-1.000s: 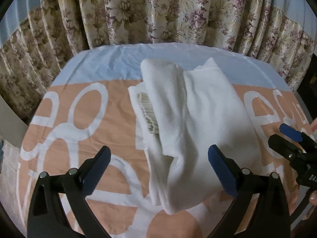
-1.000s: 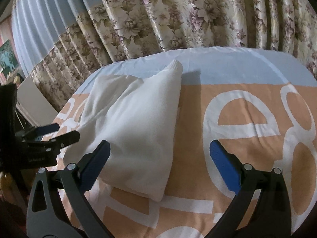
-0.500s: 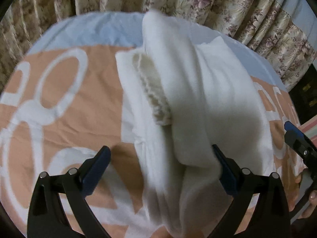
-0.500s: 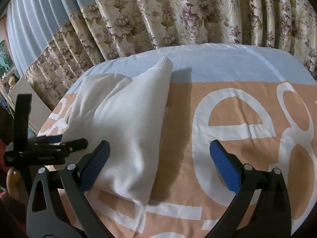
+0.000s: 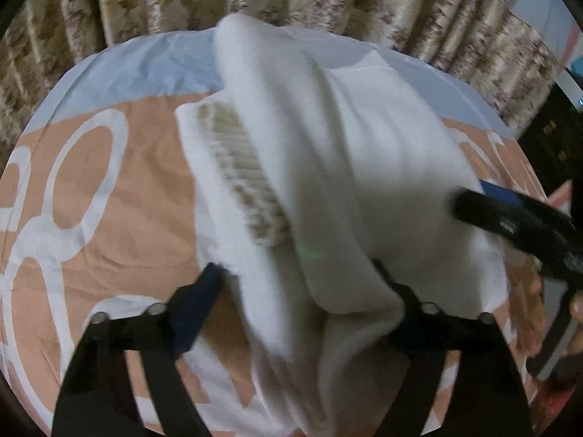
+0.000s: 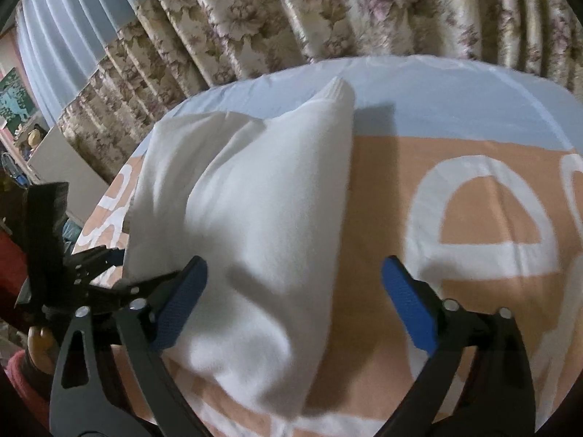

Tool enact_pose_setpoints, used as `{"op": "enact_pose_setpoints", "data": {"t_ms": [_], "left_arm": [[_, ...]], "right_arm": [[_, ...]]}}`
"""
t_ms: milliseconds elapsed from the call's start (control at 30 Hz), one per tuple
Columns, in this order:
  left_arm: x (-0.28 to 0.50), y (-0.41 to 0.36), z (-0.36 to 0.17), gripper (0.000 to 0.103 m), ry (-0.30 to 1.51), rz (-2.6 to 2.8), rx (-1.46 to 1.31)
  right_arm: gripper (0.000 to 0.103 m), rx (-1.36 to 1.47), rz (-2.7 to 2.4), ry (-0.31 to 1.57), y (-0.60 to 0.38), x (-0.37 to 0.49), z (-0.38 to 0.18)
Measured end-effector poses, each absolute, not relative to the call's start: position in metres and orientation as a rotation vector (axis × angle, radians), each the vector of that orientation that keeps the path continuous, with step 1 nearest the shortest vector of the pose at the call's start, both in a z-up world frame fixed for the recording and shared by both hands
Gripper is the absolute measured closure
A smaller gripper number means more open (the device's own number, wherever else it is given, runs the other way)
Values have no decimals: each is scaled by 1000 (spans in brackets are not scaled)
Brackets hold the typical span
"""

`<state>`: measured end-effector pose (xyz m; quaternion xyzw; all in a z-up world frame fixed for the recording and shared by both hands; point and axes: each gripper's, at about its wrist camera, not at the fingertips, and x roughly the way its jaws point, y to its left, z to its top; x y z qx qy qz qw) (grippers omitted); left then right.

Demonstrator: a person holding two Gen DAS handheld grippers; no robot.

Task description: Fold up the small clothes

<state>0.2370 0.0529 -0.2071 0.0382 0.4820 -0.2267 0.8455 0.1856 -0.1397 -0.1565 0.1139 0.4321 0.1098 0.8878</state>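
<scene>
Both tongs (image 5: 302, 295) (image 6: 293, 291) agape — straddling garment (image 5: 328, 167)

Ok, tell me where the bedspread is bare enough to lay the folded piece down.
Bare bedspread lies right of the white garment, out to the big printed letter. More lies left of the garment, and a blue strip runs below the curtain. It is crowded at the near edge, where left gripper and right gripper straddle the cloth.

Left wrist view motion-blurred. White garment (image 5: 328, 167) covers right finger of left claw (image 5: 306, 291); near hem runs off bottom edge. Right claw (image 5: 510, 218) cut by frame edge there, grip state unreadable. Bedsheet (image 6: 455, 218) lettering partly cropped
</scene>
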Motion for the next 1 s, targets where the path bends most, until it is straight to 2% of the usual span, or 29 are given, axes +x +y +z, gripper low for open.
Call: {"op": "enact_pose_setpoints", "data": {"t_ms": [233,333,400,467,500,533,600,733,1000], "left_arm": [[240,52,-207,25,1016,-489,89],[241,51,-207,26,1017,-494,90],[240,52,-207,28,1013,-502,93],[240,52,-206,34,1015,-517,88],[240,50,-205,42,1017,-524,80],[240,49,-204,50,1018,-534,73],[240,47,-202,55,1017,-533,71],[237,46,-196,64,1011,-516,59],[223,28,-157,66,937,-471,62]], "right_arm": [[22,210,252,964,-122,221,-165],[28,158,240,985,-114,224,-165],[37,110,240,997,-109,221,-163],[46,48,241,997,-102,218,-160],[54,7,249,997,-97,217,-158],[57,-24,257,994,-93,216,-157],[64,-73,261,987,-87,216,-155],[67,-95,278,952,-85,217,-151],[69,-115,287,770,-87,191,-116]]}}
